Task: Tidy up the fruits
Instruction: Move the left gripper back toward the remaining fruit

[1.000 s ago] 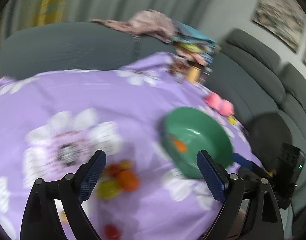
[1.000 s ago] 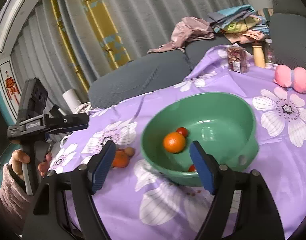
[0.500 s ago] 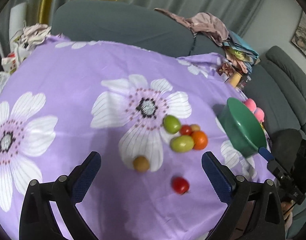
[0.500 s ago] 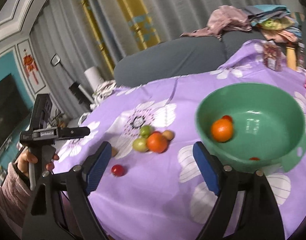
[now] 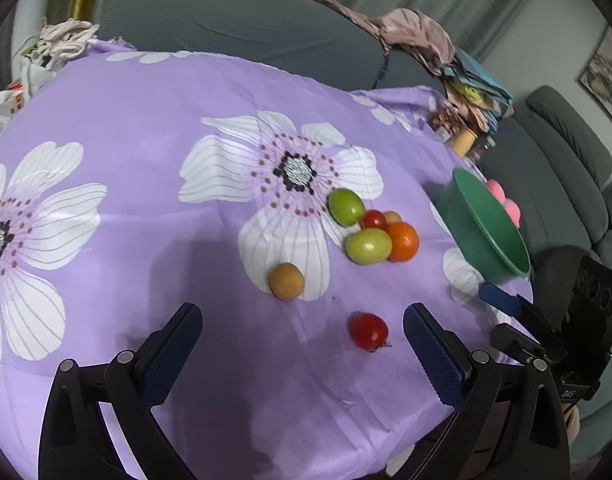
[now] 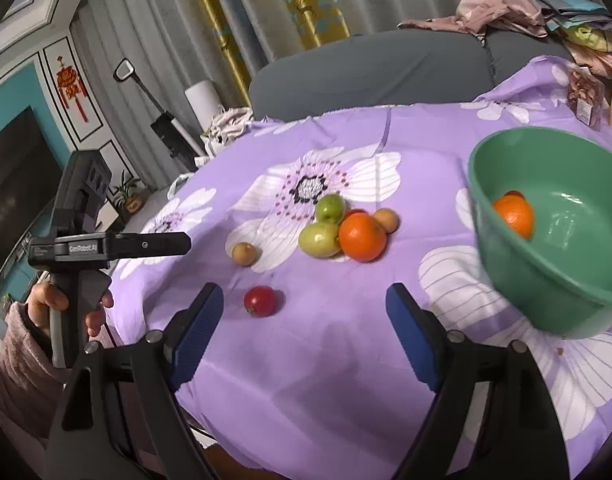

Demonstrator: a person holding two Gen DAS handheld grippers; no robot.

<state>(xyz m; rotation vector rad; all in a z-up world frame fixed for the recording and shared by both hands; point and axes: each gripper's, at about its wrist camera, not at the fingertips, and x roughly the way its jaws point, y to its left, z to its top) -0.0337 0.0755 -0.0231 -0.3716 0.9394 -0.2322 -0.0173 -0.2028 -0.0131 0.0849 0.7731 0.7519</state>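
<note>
Left wrist view showed the fruits lying on a purple cloth point(image 5: 146, 128) with white flowers. A red tomato point(image 5: 367, 331) sat alone, near the left gripper point(image 5: 302, 334), whose fingers were spread wide and held nothing. A brown fruit point(image 5: 286, 281) lay a bit farther off. Beyond it, two green fruits point(image 5: 367, 245), a small red one, a tan one and an orange point(image 5: 403, 241) sat bunched together, touching. A green bowl point(image 5: 501, 240) stood to the right of the bunch. In the right wrist view, the right gripper point(image 6: 304, 312) was also spread wide and held nothing, above the cloth. The bowl point(image 6: 565, 280) had an orange fruit point(image 6: 513, 216) inside. A grey sofa point(image 5: 234, 16) stood behind the table.
</note>
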